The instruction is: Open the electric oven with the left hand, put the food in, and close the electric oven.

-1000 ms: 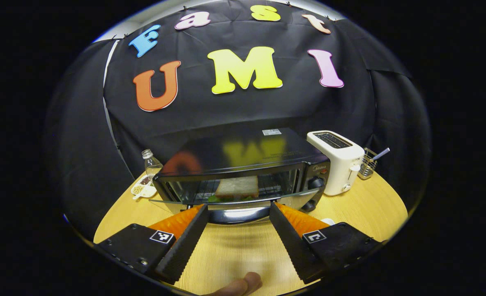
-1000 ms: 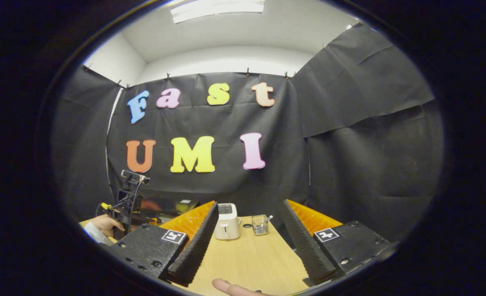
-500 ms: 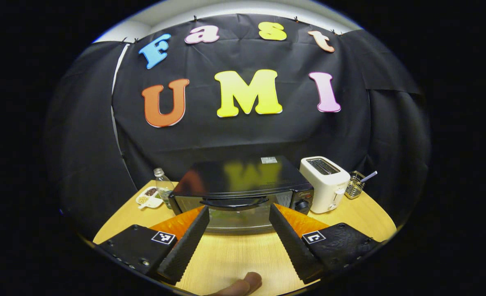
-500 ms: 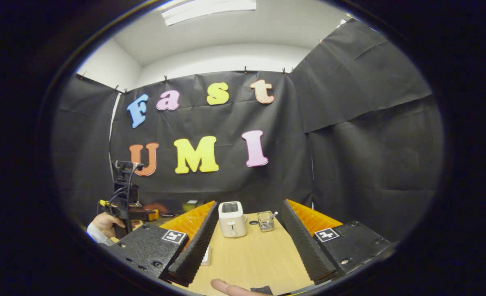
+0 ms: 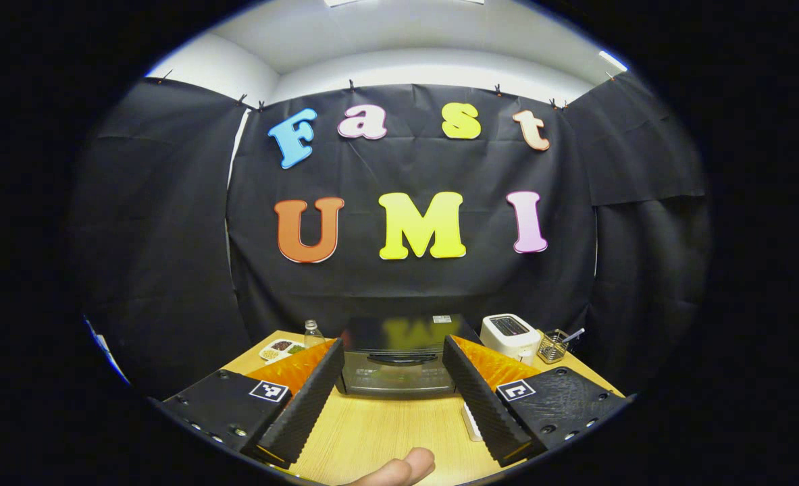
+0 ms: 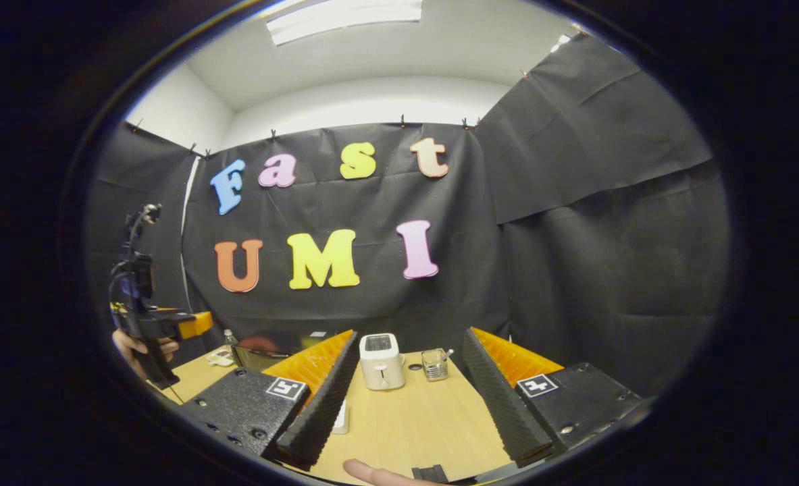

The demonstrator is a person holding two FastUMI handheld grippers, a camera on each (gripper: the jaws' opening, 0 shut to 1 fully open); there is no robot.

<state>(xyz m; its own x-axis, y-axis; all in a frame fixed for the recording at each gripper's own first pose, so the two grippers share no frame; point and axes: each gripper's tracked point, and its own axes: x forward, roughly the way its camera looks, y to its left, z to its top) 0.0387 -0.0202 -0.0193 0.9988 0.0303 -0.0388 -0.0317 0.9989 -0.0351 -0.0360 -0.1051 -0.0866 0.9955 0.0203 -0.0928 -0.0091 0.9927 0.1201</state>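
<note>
At the table's far side, against the black cloth wall, the oven [image 5: 399,361] sits with its door shut; handle a dark bar across the top of the door front, long axis running side to side. Glossy black top, glass door with a metal lower edge. Food cannot be made out through the glass from here.

The oven lies straight ahead of the left gripper [image 5: 392,405], framed between its two fingers but well apart from them. Jaws spread wide, nothing between them; finger faces ribbed. A fingertip [image 5: 399,468] of the holding hand shows at the bottom edge.

Right gripper [image 6: 406,412] also spread and empty, pointing at the toaster [image 6: 381,361], so the left is the nearer one to the oven door. In the right gripper view the left gripper is held up high at far left.

Judgement: door closed, both grippers clear, so the task looks done or nearly so.

Around: white boxy toaster just right of the oven, wire basket [image 5: 552,346] beyond it, clear bottle [image 5: 313,334] and small white dish [image 5: 281,349] to the left. Table [image 5: 385,432] is pale wood grain.
</note>
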